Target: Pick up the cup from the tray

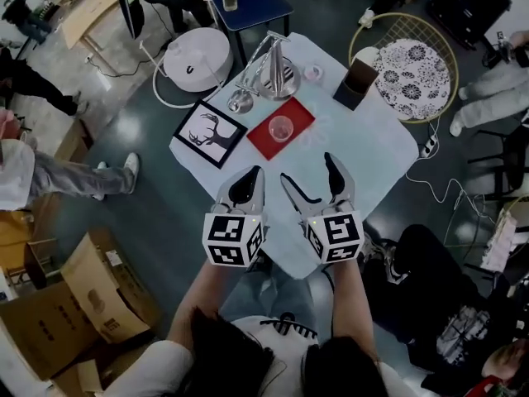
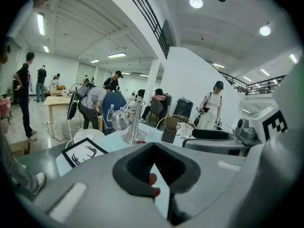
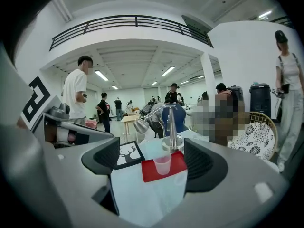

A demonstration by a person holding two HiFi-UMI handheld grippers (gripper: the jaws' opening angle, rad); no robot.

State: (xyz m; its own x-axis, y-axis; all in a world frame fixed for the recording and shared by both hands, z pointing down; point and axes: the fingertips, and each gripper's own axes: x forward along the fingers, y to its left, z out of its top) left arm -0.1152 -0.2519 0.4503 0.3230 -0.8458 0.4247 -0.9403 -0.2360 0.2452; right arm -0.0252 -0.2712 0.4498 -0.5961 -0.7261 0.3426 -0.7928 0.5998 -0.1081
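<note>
The cup (image 1: 281, 128) stands upright on the tray (image 1: 263, 143), straight ahead of the right gripper (image 1: 307, 172) and centred between its wide-spread, empty jaws, though well apart from them; the left gripper (image 1: 250, 176), clenched on nothing, points past the cup's side

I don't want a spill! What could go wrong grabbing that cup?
The cup looks light and thin: the open right gripper could tip it over on the tray or squash it. The lamp stands just behind the tray, so reaching too far might bump it.
</note>
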